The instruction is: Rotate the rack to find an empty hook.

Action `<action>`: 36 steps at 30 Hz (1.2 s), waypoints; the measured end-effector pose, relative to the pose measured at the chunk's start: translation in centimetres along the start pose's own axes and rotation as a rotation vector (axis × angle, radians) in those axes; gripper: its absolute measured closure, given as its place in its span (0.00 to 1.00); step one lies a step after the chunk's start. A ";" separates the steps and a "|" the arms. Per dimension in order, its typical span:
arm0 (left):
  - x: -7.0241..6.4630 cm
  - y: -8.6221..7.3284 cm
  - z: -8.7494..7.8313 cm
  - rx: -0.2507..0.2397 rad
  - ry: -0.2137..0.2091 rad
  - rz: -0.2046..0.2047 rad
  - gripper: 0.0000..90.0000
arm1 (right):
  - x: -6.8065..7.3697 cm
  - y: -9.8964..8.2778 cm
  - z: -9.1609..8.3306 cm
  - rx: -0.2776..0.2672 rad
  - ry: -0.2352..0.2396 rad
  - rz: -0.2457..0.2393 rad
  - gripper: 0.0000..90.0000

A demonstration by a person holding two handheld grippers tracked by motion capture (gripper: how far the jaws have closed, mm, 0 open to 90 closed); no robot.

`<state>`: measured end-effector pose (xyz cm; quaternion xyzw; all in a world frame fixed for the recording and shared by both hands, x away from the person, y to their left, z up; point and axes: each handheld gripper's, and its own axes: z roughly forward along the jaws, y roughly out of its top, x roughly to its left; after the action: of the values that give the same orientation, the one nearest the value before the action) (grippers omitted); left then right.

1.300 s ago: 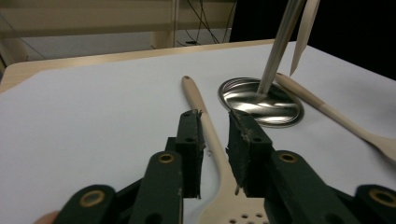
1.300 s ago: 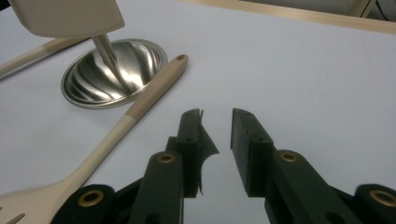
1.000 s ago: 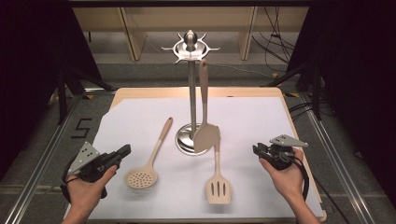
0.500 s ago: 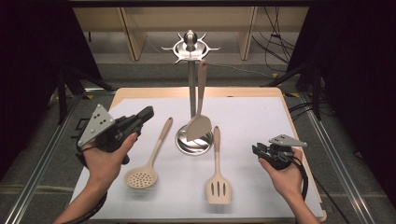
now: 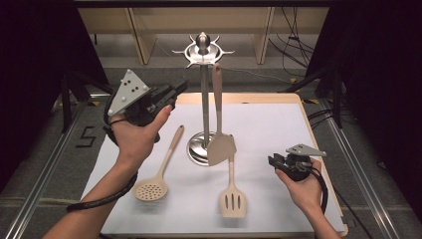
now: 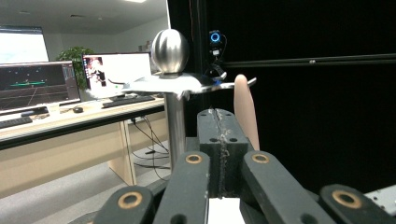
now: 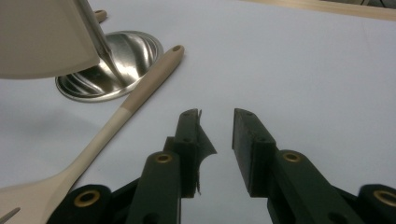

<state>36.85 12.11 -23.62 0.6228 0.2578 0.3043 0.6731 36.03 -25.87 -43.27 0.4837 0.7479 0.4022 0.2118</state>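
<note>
A steel utensil stand (image 5: 204, 109) rises from a round base on the white mat (image 5: 268, 119). A beige turner (image 5: 219, 144) hangs from a hook of its crown. A beige skimmer (image 5: 152, 189) lies left of the base, and a slotted turner (image 5: 233, 199) lies right of it. My left gripper (image 5: 180, 87) is held high, left of the crown, shut and empty. In the left gripper view its jaws (image 6: 220, 126) point at the stand's ball top (image 6: 170, 44) and the hanging handle (image 6: 245, 107). My right gripper (image 5: 271, 160) hovers low at the mat's right, open. Nothing lies between its jaws (image 7: 215, 116), and the slotted turner's handle (image 7: 140, 93) is to their left.
The mat covers a wooden table top (image 5: 318, 149) whose right edge is close to my right hand. Black curtains stand on both sides. A wooden shelf unit (image 5: 144, 35) is behind the table. Desks with monitors (image 6: 42, 84) stand farther off.
My left gripper has risen from near the mat and moved toward the stand's top. The hanging turner has swung on its hook. My right hand has stayed where it was.
</note>
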 end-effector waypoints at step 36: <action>2.0 1.3 1.0 -0.013 0.056 -0.005 0.99 | 0.2 -0.1 0.2 0.015 0.012 0.012 0.79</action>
<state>38.84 12.91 -22.21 0.6089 0.2763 0.3216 0.6704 36.03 -25.62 -43.44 0.4874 0.7492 0.4008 0.2013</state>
